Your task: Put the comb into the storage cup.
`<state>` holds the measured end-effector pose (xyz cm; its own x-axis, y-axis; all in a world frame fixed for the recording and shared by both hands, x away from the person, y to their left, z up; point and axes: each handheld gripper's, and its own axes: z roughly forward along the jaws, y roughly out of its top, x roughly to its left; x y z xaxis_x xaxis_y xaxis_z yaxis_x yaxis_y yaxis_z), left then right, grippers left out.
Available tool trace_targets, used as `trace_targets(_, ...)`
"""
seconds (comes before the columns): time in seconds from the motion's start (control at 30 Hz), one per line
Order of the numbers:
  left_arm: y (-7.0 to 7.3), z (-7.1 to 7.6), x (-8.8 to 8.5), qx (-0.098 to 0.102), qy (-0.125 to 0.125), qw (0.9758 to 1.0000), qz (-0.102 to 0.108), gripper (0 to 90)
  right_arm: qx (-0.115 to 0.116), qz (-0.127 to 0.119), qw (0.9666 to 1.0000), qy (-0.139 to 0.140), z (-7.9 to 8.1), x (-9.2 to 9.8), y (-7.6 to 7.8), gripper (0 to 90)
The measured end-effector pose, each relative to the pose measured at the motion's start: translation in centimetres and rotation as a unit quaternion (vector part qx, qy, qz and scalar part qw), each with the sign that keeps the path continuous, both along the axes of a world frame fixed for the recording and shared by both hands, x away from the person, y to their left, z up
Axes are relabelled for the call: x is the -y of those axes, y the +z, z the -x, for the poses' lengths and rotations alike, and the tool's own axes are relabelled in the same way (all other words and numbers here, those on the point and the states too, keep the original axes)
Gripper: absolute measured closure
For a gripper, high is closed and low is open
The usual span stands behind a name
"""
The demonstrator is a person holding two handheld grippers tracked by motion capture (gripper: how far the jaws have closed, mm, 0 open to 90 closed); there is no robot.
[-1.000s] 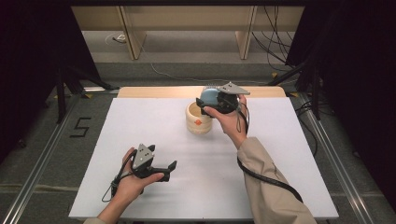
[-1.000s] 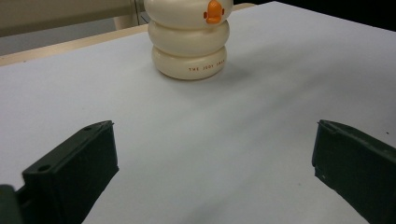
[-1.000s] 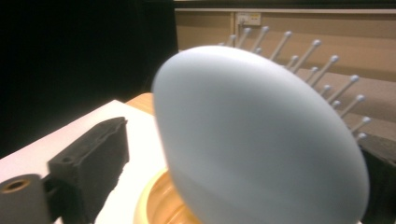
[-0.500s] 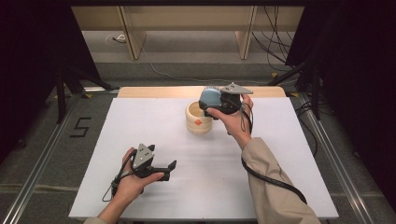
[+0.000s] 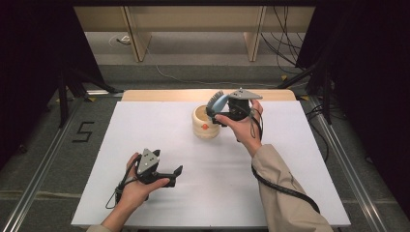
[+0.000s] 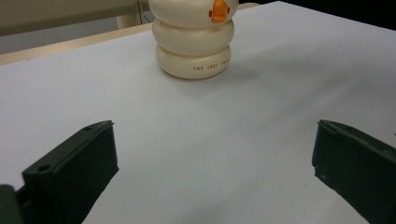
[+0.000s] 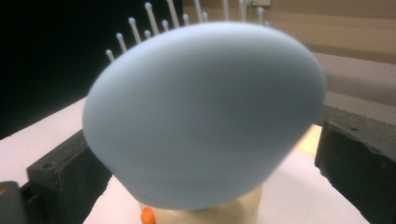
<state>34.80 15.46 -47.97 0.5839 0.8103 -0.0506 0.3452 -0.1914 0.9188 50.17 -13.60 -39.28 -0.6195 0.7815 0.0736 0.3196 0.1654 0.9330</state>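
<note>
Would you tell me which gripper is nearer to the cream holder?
Right. The right gripper hangs just above the cream holder, clamping a blue brush. The left gripper sits open, well short of it, near the table's front.

Pale blue oval bristle hairbrush [image 7: 201, 116] tilted above cream ringed ceramic holder [image 5: 205, 123] (orange beak mark), upright mid-table.

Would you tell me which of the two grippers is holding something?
The right gripper, above the cream holder, grips a blue brush; the left gripper rests open near the table's front.
</note>
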Motion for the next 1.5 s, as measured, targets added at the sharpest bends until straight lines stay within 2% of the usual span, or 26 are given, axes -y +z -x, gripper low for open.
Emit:
trace_targets(0.73,-0.1,-0.1,0.0,0.001,0.002,1.0,-0.002,0.0,-0.021,0.018,0.9996,0.01,1.6,2.8,-1.3,1.4)
trace_targets(1.17,-0.1,-0.2,-0.1,0.0,0.006,1.0,0.001,0.0,-0.023,0.032,0.999,0.019,2.5,3.9,-1.4,2.1)
trace_targets(1.5,-0.1,-0.3,-0.3,0.002,0.006,1.0,-0.001,0.0,-0.028,0.043,0.9986,0.014,3.5,6.2,-1.8,2.4)
